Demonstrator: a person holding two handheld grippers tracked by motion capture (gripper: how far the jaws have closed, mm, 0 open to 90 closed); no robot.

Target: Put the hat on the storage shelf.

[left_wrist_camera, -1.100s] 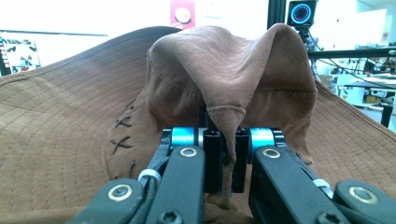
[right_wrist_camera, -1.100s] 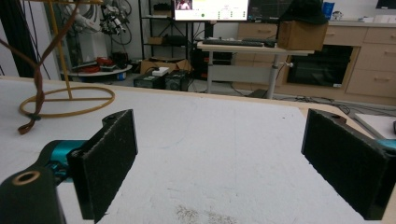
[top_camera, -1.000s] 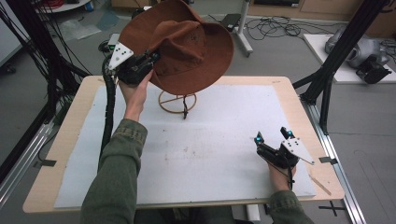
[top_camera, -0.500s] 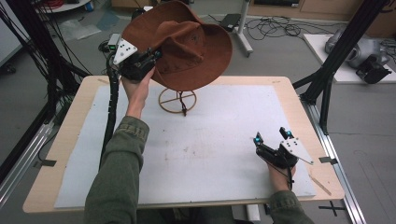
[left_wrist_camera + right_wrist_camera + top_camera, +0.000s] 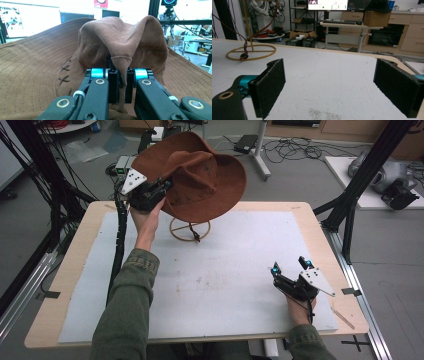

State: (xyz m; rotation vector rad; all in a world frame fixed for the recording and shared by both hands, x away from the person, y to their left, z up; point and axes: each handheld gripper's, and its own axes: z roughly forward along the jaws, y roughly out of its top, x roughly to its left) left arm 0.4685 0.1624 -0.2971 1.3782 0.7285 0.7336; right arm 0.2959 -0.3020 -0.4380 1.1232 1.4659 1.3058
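Pinching a fold of the crown, our left gripper (image 5: 162,187) holds the brown hat (image 5: 200,175) tilted in the air over the far left part of the table (image 5: 70,265); in the left gripper view the pads are clamped tight on that fold (image 5: 121,72). Below the hat stands a wire stand (image 5: 189,227) on the white mat (image 5: 225,270). Our right gripper (image 5: 290,267) rests near the right edge, jaws spread wide with nothing between them.

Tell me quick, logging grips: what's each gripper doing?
Left gripper: shut on the hat.
Right gripper: open, holding nothing.
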